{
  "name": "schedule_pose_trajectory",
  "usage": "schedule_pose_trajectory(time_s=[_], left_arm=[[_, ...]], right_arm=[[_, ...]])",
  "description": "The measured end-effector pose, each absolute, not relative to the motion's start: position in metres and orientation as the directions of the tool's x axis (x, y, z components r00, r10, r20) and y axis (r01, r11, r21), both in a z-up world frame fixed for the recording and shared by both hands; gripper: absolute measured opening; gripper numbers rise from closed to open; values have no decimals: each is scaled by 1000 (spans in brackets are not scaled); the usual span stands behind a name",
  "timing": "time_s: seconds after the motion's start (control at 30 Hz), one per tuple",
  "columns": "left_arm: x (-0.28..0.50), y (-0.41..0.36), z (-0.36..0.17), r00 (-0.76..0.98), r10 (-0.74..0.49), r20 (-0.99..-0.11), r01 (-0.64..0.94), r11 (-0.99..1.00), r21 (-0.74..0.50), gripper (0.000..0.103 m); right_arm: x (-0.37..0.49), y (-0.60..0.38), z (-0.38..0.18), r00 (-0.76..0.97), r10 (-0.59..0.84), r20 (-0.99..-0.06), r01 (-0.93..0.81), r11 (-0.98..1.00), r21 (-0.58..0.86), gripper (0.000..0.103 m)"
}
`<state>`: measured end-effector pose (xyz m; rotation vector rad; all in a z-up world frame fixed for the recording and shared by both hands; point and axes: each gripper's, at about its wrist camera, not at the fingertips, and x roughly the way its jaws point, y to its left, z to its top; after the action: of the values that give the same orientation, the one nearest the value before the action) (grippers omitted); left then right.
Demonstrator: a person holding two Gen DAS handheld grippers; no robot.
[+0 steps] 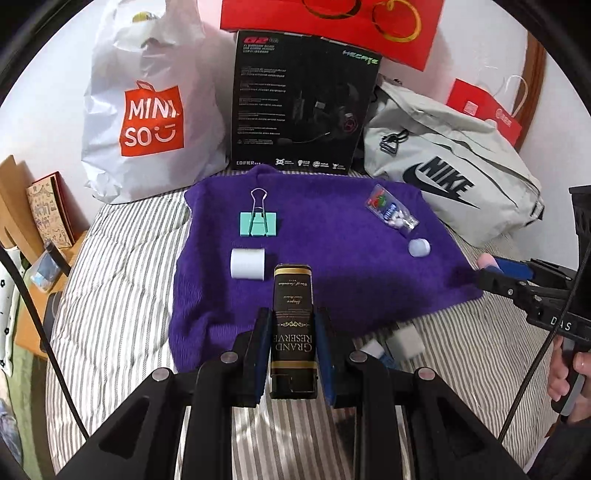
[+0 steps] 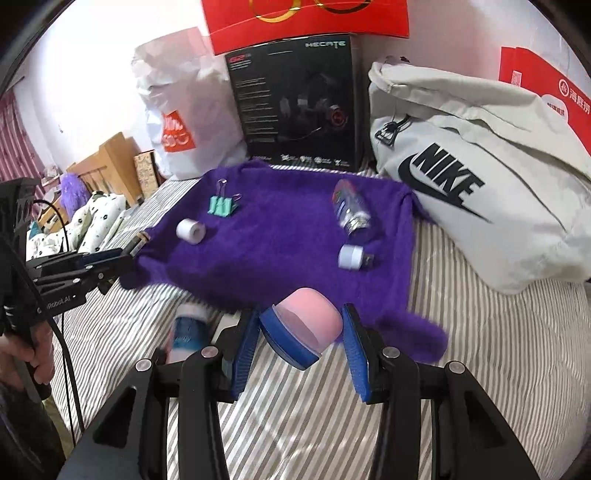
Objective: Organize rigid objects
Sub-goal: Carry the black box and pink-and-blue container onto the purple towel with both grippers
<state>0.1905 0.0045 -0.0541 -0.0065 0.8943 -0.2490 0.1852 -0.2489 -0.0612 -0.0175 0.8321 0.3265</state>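
The left tool [image 1: 291,345] was clenched on a black tin [image 1: 293,325] with gold lettering. Its two blue pads pressed on the long sides of the tin, and the tin pointed forward, over the near edge of a purple cloth [image 1: 332,236]. The cloth lay spread on a bed with a striped cover [image 1: 122,266].

The right tool [image 2: 299,341] was grasping a pink round container [image 2: 314,317] with a blue lid [image 2: 286,341]. The container sat tilted between the pads, also above the near edge of the cloth [image 2: 280,240].

Four small things lay on the cloth, well apart from both tools. At the far left was a mint green binder clip [image 1: 258,221], and just in front of it a white roll [image 1: 247,263] on its side. At the far right lay a clear bottle [image 1: 393,212] with white pieces inside, and near it a small white round thing [image 1: 419,246].

On the striped cover, between the two tools and off the cloth, lay a blurred white and blue object [image 2: 188,330]; what it was, I could not tell.

Behind the cloth stood a white shopping bag [image 1: 151,107], a black headset box [image 1: 299,103] with a red bag [image 1: 332,26] above it, and a grey sports bag [image 1: 450,166].
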Motion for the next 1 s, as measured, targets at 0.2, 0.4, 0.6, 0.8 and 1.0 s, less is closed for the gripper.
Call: schedule_pose_trajectory(time_s=[0.2,0.4,0.6,0.8,1.0], left_arm=[[224,3,-62,583,-219,-783,200,972,-123,22],[249,-4,-74,560,-224,-798,206,970,-128,22],[262,-18,-89,529,-217,-820,218,969,-116,22],[271,-26,-102,503,-224,-835,231,966,-119,22],[280,-28,-116,485,-197,-852,224,970,-97,23]], right_arm=[[226,-250,-69,595,247,-765,-274,957,96,44],[257,-249,-88,543,224,-810,-274,958,81,44],[269,-245,-106,495,215,-842,-280,957,79,44],[277,-239,-120,462,198,-865,-300,952,57,44],[280,-240,-125,459,198,-866,-304,951,56,44]])
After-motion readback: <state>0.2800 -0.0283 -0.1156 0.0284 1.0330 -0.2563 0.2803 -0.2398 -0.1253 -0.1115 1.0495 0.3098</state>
